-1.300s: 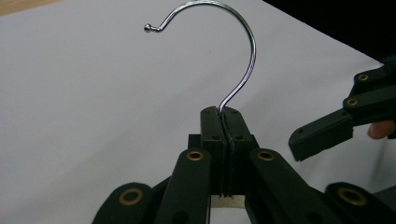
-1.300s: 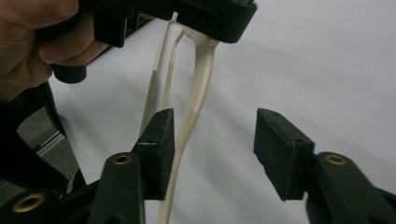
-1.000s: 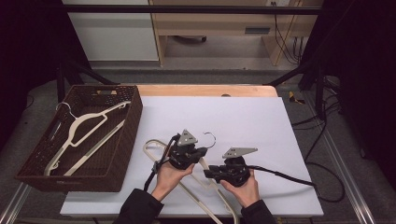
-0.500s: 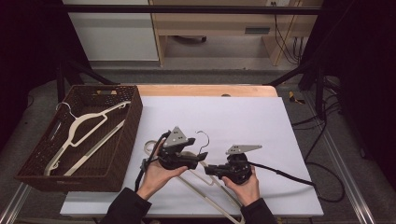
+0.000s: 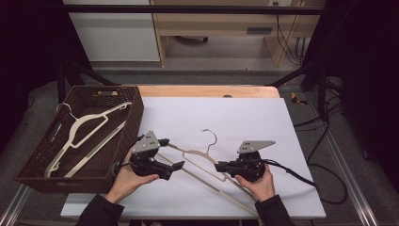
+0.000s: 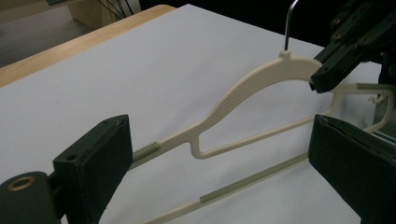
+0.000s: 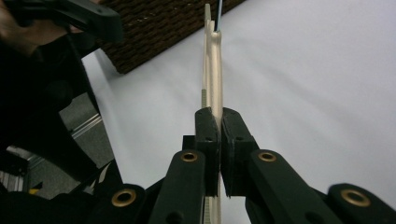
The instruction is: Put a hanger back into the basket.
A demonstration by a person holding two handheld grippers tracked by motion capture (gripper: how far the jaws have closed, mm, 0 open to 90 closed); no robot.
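A cream plastic hanger (image 5: 195, 154) with a metal hook lies tilted across the white table (image 5: 244, 113), its hook pointing away from me. My right gripper (image 5: 220, 166) is shut on the hanger's right shoulder just below the hook; in the right gripper view the hanger (image 7: 213, 70) runs edge-on out of the shut gripper (image 7: 220, 114). My left gripper (image 5: 171, 154) stands open around the hanger's left arm. In the left gripper view the hanger (image 6: 243, 88) crosses between the wide-open gripper (image 6: 219, 140), its arm end close to the left jaw, and the right gripper (image 6: 345, 46) grips it near the hook.
A dark wicker basket (image 5: 136, 113) sits at the table's left edge and holds cream hangers (image 5: 87, 125). Black cables trail from the right gripper across the table's right side. A wooden strip (image 5: 207, 91) borders the far edge.
My left gripper has slid left along the hanger toward the basket and now stands open. The hanger has swung out lengthwise. The right gripper has kept its grip.
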